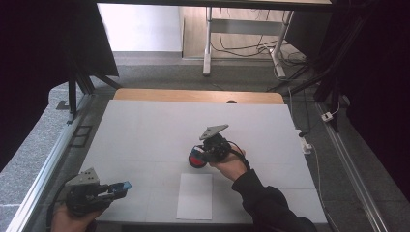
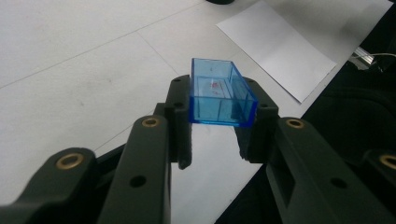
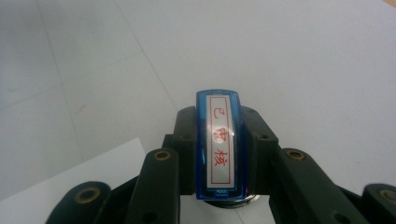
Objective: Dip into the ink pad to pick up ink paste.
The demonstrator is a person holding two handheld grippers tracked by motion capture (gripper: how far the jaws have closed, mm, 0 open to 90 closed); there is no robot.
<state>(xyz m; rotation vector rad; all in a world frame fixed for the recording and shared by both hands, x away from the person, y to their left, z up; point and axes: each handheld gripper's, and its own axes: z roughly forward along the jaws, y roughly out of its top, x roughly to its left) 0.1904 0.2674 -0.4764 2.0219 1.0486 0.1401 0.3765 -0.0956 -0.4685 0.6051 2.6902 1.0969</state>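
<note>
The left gripper sits at the near left corner of the white table. Its jaws are clamped on a clear blue plastic cap, held off the table surface with its open side facing away from the jaws.

The right gripper is near the table centre, just beyond the far edge of the white paper sheet. Its jaws are clamped on a blue stamp body, whose label carries red characters. In the high view, a red and black part shows at the jaw tips, at the table surface.
</note>
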